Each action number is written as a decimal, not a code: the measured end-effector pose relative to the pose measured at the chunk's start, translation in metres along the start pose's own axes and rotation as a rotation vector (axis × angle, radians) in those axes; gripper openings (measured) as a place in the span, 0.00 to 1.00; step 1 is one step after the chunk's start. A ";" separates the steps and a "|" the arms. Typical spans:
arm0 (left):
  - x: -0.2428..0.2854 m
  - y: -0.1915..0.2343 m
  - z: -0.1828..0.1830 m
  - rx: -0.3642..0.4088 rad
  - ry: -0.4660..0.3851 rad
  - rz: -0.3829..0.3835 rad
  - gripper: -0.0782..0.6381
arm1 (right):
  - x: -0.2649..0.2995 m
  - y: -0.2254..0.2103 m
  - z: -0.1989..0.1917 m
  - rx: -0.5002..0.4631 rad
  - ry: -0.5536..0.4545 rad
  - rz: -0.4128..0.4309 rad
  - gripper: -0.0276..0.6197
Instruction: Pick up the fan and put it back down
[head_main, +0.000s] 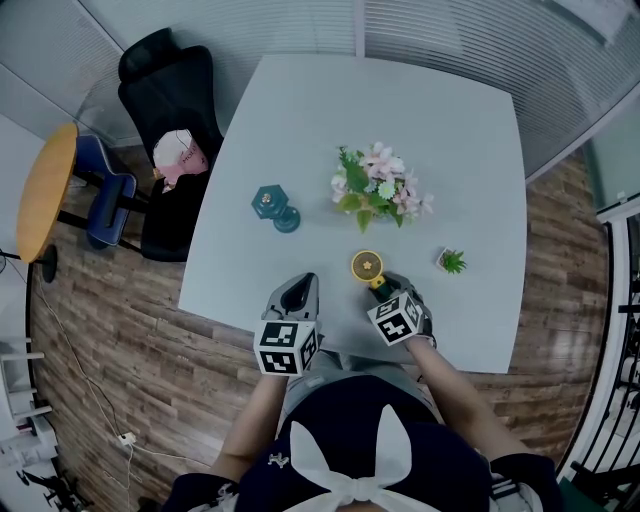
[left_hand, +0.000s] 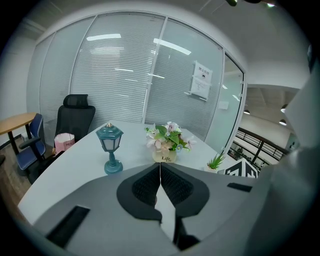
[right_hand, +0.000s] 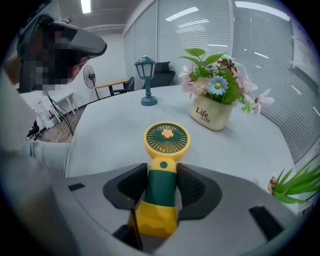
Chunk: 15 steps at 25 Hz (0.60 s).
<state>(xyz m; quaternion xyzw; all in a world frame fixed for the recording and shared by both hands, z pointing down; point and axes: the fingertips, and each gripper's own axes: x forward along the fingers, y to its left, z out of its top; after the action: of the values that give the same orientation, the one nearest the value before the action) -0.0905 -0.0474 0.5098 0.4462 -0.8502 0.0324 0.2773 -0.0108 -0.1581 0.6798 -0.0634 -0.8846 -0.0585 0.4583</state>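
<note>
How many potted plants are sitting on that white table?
2. A pot of pink flowers stands near the middle of the table. A small green plant sits closer to its right edge. None appears hidden.

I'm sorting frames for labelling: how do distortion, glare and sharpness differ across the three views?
Head view: table edges bow slightly, light even, all sharp. Left gripper view: strong fisheye with black corners, bright strips of glare on the glass wall, lantern sharp. Right gripper view: same fisheye, fan crisp between the jaws.
</note>
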 end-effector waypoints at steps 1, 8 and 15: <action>0.001 0.000 0.000 0.000 0.001 0.001 0.14 | 0.000 0.000 0.000 -0.001 -0.001 -0.002 0.34; 0.002 0.005 0.008 -0.003 -0.011 0.013 0.14 | 0.004 0.001 -0.005 0.008 0.015 0.011 0.36; 0.002 0.007 0.011 -0.013 -0.022 0.018 0.14 | -0.006 -0.001 0.000 0.039 -0.015 0.038 0.40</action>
<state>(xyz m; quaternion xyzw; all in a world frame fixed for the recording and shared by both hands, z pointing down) -0.1022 -0.0481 0.5032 0.4371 -0.8574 0.0245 0.2706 -0.0076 -0.1594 0.6743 -0.0717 -0.8877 -0.0321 0.4537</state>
